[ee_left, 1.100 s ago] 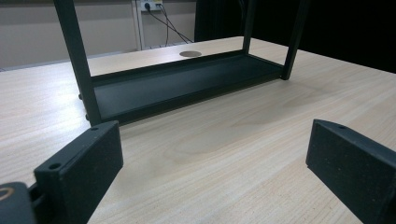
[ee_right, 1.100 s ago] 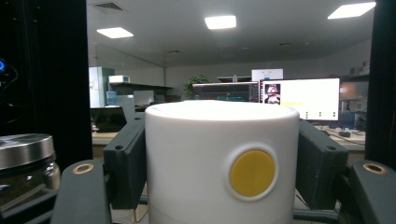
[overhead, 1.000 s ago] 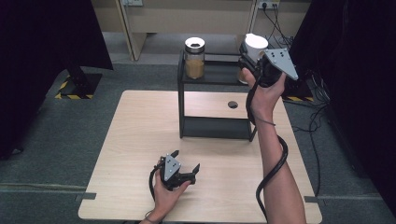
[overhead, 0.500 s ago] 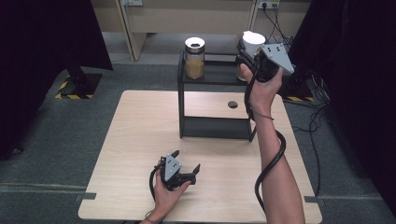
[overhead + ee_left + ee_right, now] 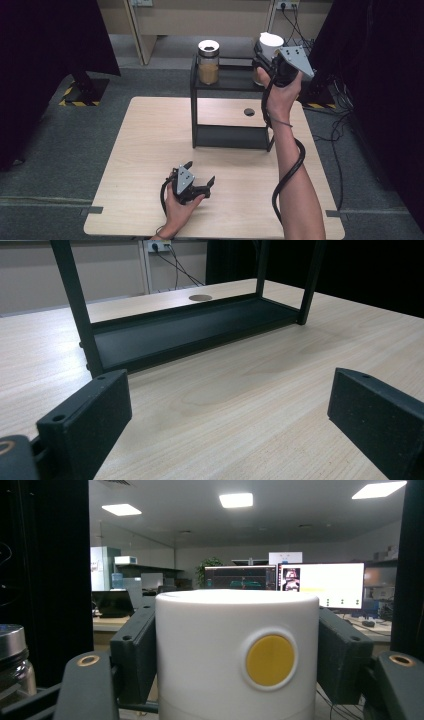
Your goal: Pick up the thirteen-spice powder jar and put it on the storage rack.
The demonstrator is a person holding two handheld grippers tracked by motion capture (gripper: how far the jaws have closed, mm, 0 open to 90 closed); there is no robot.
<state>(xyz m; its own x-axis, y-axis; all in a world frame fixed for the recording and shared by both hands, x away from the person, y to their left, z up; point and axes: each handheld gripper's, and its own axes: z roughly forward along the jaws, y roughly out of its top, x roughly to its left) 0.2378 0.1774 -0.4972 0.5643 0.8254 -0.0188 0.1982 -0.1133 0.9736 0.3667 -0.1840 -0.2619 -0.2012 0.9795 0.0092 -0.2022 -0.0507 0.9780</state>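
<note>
Right gripper (image 5: 267,55) raised at shelf-top height, fingers clamped on white cup (image 5: 237,650); left gripper (image 5: 197,181) fingers apart.

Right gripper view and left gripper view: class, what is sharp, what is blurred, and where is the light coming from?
Right gripper view: white container fairly sharp, office behind soft, ceiling panels glaring. Left gripper view: evenly lit table, near fingers slightly soft, faint shadow by the black rack.

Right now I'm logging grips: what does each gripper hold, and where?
Right gripper clamps the white container by its opposite side walls; left gripper holds nothing.
</note>
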